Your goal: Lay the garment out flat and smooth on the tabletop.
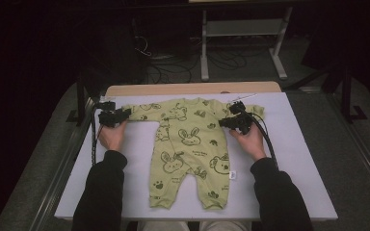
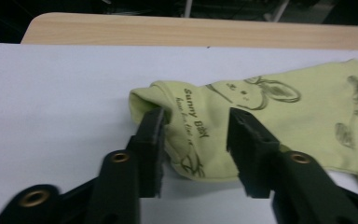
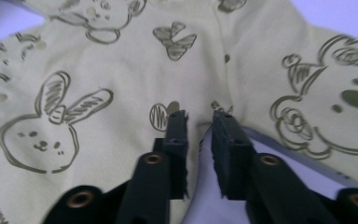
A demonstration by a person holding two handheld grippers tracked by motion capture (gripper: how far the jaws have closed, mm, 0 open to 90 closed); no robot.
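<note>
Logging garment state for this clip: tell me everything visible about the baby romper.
The baby romper is pale green soft knit printed with dark rabbits, bears and "Sunny Baby" lettering. It lies flat, face up, on the white table cover, neck far, legs toward the person, sleeves spread sideways, with a small white tag at one side seam. The left gripper stands open astride one sleeve cuff; the right gripper is narrowly open at the underarm edge of the other sleeve.

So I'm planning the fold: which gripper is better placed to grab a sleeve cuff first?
Left, probably. The left gripper has open jaws straddling the sleeve cuff of the romper. The right gripper points at the underarm, short of its cuff.
</note>
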